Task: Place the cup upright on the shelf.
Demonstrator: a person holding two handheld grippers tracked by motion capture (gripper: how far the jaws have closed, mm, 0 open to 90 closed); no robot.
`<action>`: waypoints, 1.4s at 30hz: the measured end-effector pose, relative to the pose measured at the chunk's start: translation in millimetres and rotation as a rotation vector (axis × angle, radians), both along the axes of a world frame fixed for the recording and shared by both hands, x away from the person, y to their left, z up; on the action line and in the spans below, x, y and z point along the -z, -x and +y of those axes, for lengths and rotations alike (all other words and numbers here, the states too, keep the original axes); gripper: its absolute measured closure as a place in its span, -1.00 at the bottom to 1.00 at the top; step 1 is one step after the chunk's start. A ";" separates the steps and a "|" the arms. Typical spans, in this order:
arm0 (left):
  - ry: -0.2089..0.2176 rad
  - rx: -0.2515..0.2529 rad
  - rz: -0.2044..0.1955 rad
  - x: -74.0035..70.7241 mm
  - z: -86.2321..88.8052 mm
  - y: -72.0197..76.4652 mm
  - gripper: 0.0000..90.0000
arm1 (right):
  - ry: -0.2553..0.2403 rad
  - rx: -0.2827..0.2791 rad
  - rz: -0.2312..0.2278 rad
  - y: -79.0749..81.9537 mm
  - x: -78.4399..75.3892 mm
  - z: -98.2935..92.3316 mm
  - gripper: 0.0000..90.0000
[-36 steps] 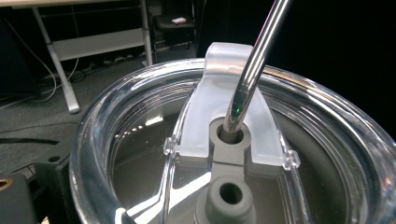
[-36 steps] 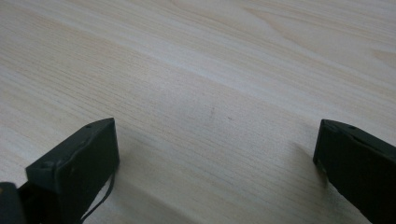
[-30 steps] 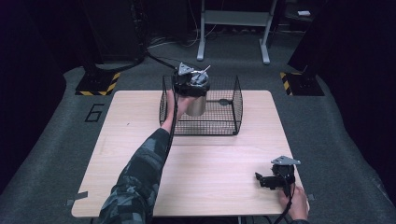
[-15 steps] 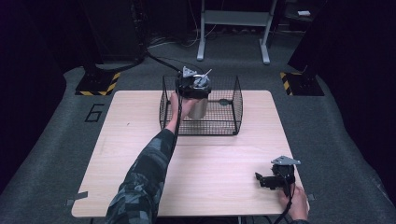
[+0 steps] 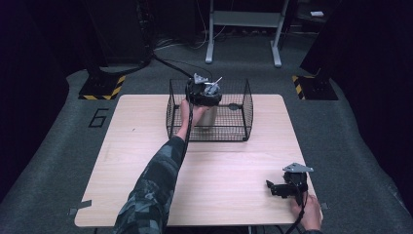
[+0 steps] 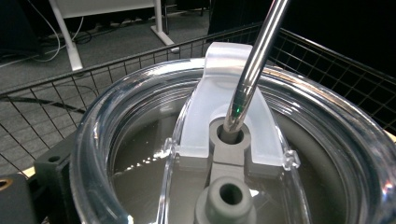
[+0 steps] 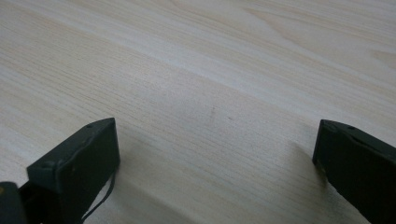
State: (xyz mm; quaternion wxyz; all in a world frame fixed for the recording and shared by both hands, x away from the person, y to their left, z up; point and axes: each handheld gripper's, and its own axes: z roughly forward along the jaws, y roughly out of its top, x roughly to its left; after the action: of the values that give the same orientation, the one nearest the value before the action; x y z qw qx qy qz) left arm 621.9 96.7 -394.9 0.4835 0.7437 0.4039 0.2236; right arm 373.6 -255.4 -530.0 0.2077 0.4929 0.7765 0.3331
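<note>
Left gripper (image 5: 203, 93) sat directly atop a steel tumbler (image 5: 208, 117) standing upright inside the wire basket (image 5: 243, 109) at the table's far edge, clear lid (image 6: 140, 121) and metal straw (image 6: 254, 65) pressed close against its camera. Jaw gap could not be told. Right gripper (image 5: 280, 189) lay well apart on the table (image 5: 146, 146), spread wide, empty.
</note>
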 end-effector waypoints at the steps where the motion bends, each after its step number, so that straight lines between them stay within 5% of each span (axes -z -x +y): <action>1: 0.000 0.000 0.000 0.0 0.0 0.0 -0.94 | 0.000 0.000 0.000 0.0 0.0 0.0 -1.00; 20: -0.012 -0.026 0.045 18.5 -7.7 -4.9 -0.94 | 0.004 -0.007 -0.002 0.2 0.1 -0.3 -1.00; 42: -0.028 0.003 0.059 18.2 -4.8 1.7 -0.94 | -0.006 -0.008 0.001 0.8 -0.1 0.2 -1.00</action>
State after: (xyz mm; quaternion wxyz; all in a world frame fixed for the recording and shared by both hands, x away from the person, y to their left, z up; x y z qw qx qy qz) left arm 620.1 91.9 -413.1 0.4612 0.7573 0.4138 0.2064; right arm 372.8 -255.2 -529.9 0.2047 0.4906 0.7774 0.3362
